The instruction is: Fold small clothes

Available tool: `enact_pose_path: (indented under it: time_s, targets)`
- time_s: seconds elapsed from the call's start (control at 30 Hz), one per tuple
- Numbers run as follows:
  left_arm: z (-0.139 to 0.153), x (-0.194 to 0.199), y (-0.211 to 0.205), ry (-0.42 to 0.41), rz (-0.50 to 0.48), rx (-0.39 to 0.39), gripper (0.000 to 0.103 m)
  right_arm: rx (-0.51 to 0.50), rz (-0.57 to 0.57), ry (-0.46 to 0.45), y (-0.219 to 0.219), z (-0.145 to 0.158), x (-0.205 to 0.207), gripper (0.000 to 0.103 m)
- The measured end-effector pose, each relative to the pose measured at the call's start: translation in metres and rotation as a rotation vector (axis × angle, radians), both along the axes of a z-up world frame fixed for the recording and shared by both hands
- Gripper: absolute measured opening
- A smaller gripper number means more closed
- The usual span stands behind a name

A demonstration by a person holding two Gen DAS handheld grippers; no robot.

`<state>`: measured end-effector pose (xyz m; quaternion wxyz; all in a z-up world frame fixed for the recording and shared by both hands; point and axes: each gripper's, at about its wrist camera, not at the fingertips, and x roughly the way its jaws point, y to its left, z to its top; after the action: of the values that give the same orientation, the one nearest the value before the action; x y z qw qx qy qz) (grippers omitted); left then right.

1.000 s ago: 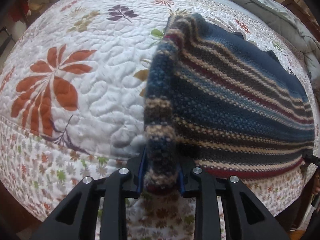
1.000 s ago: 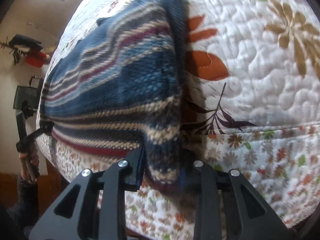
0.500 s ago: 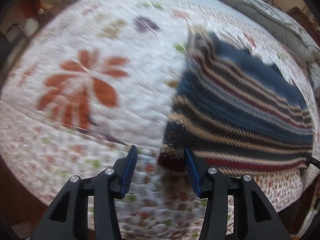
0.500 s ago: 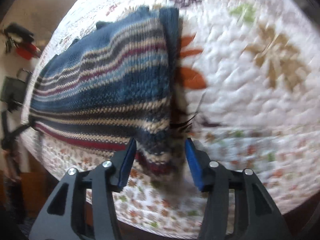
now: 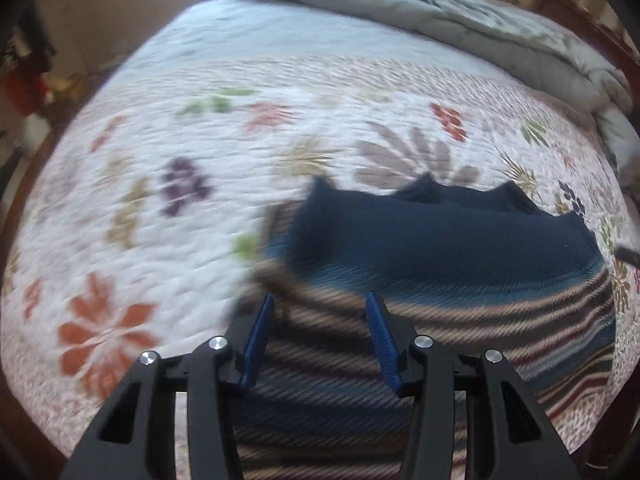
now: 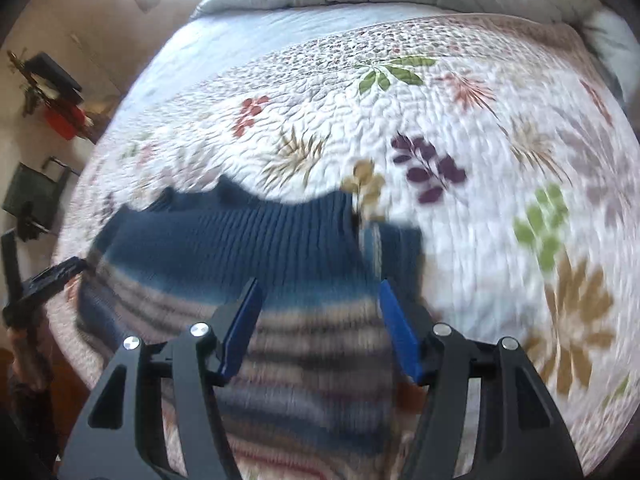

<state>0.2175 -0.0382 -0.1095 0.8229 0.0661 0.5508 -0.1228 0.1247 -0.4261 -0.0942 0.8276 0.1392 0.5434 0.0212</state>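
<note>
Striped sweater point(image 5: 460, 280), apparently released

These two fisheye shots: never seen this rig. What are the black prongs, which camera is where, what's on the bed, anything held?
There is no robot arm here. A person holds a two-finger gripper in each hand, and a camera on each one looks forward along its fingers. One picture is from the left gripper, the other from the right gripper; the black prongs with blue pads are their fingers. Below them a striped knit sweater lies on a flowered quilt, with a grey duvet bunched at the far end of the bed. Nothing is held: both grippers' jaws have just been opening and now stand apart above the sweater, not pressing on it. Both pictures are blurred.
</note>
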Motion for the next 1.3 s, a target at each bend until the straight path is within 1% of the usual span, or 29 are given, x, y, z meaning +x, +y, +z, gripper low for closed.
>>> enact_pose_path:
  time_s: [0.1, 0.2, 0.27, 0.3, 0.33, 0.37, 0.43, 0.5, 0.57, 0.67, 0.73, 0.8, 0.87, 1.0, 1.07, 1.13, 1.17, 1.23, 1.27, 1.3]
  targets:
    - [-0.02, 0.012, -0.024, 0.013, -0.013, 0.04, 0.049, 0.032, 0.008, 0.04, -0.003, -0.019, 0.034, 0.061]
    - [-0.037, 0.021, -0.033, 0.045, -0.02, 0.055, 0.049, 0.042, 0.034, 0.076, -0.007, -0.036, 0.054, 0.06]
    - [-0.042, 0.022, -0.036, 0.033, -0.029, 0.068, 0.05, 0.064, 0.046, 0.081, -0.008, -0.042, 0.059, 0.031]
    - [-0.043, 0.022, -0.037, 0.019, -0.034, 0.073, 0.05, 0.075, 0.055, 0.08, -0.007, -0.042, 0.059, 0.025]
    - [-0.043, 0.021, -0.037, 0.015, -0.035, 0.073, 0.051, 0.078, 0.06, 0.075, -0.007, -0.042, 0.058, 0.015]
    - [-0.043, 0.021, -0.037, 0.011, -0.034, 0.072, 0.051, 0.085, 0.065, 0.069, -0.008, -0.041, 0.058, 0.012]
    - [-0.043, 0.019, -0.036, 0.007, -0.024, 0.066, 0.051, 0.109, 0.07, 0.047, -0.013, -0.036, 0.056, 0.011]
    - [-0.043, 0.018, -0.036, -0.001, -0.018, 0.064, 0.051, 0.099, 0.062, 0.018, -0.019, -0.027, 0.055, 0.01]
    - [-0.043, 0.017, -0.037, -0.012, -0.015, 0.066, 0.051, 0.099, 0.047, 0.01, -0.026, -0.025, 0.056, 0.01]
    - [-0.044, 0.015, -0.038, -0.028, -0.004, 0.066, 0.051, 0.069, 0.044, 0.036, -0.028, -0.035, 0.057, 0.01]
    - [-0.044, 0.013, -0.039, -0.046, -0.007, 0.076, 0.052, 0.019, 0.039, 0.076, -0.024, -0.049, 0.059, 0.01]
    - [-0.044, 0.011, -0.039, -0.056, -0.005, 0.075, 0.052, -0.008, 0.031, 0.096, -0.02, -0.063, 0.061, 0.01]
    - [-0.044, 0.01, -0.038, -0.061, -0.005, 0.073, 0.052, -0.013, 0.019, 0.094, -0.019, -0.067, 0.062, 0.011]
    - [-0.038, 0.004, -0.037, -0.071, -0.003, 0.057, 0.052, 0.008, -0.006, 0.087, -0.022, -0.065, 0.059, 0.012]
    - [-0.032, -0.001, -0.037, -0.076, -0.006, 0.039, 0.052, 0.055, -0.034, 0.072, -0.027, -0.058, 0.052, 0.027]
    - [-0.022, -0.011, -0.037, -0.092, -0.015, 0.022, 0.052, 0.094, -0.06, 0.058, -0.03, -0.051, 0.042, 0.034]
    - [-0.017, -0.016, -0.038, -0.099, -0.021, 0.019, 0.052, 0.108, -0.068, 0.05, -0.031, -0.047, 0.036, 0.04]
    - [-0.008, -0.024, -0.039, -0.112, -0.03, 0.006, 0.056, 0.103, -0.078, 0.037, -0.03, -0.037, 0.019, 0.048]
    - [-0.003, -0.029, -0.04, -0.12, -0.036, -0.001, 0.058, 0.093, -0.078, 0.032, -0.028, -0.032, 0.01, 0.056]
    - [0.002, -0.034, -0.04, -0.133, -0.042, -0.004, 0.06, 0.085, -0.077, 0.028, -0.026, -0.027, -0.003, 0.06]
